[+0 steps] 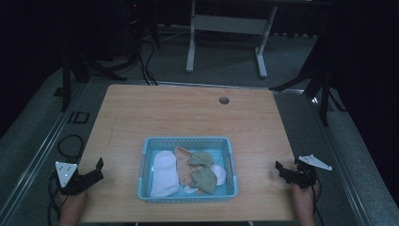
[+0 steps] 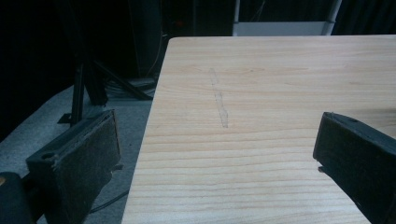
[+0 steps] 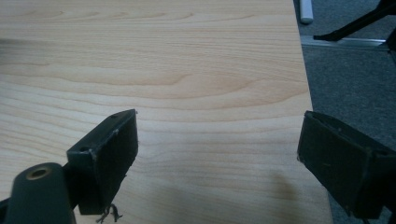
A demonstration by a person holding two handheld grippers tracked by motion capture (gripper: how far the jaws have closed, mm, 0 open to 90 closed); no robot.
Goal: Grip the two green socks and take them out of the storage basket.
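Observation:
A light blue plastic basket [image 1: 187,141] stands on the wooden table [image 1: 188,113] near its front edge, in the high view. Inside lie a white sock [image 1: 163,173], a peach sock [image 1: 183,165], two green socks [image 1: 203,179] and a small white piece [image 1: 219,173]. My left gripper [image 1: 95,172] rests at the table's front left edge, open, with nothing between its jaws [image 2: 215,149]. At the front right edge my right gripper [image 1: 282,170] is open too, and bare wood shows between its jaws [image 3: 217,144].
A small round grommet [image 1: 224,100] sits near the table's far edge. Beyond the table stand a white desk frame [image 1: 226,28] and black stand legs [image 1: 94,66] on grey floor. Cables [image 1: 66,146] trail on the floor at the left.

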